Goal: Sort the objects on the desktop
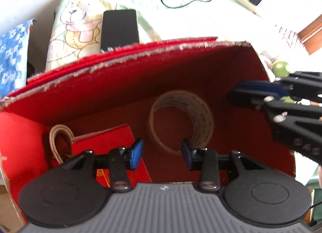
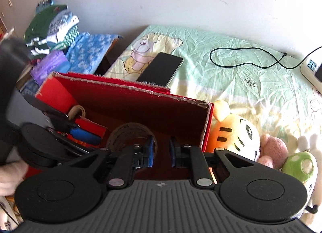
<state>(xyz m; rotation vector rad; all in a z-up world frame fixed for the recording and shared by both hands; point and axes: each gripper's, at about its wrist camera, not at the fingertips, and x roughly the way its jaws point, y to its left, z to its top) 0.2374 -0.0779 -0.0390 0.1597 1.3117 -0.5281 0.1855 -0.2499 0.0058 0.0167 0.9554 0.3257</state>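
left gripper (image 1: 162, 153): jaws apart, empty, lower centre, above the red cardboard box (image 1: 140, 84)
right gripper (image 2: 161, 149): jaws slightly apart, empty
tape: beige roll of tape (image 1: 182, 120) on the box floor, centre

We hold the left gripper (image 1: 162, 154) pointing steeply down, its jaws parted with nothing between the blue pads (image 1: 136, 154). Our right gripper (image 2: 161, 151) tilts downward beside it, jaws a narrow gap apart and empty. A hand (image 2: 10, 176) shows at the left gripper's base.
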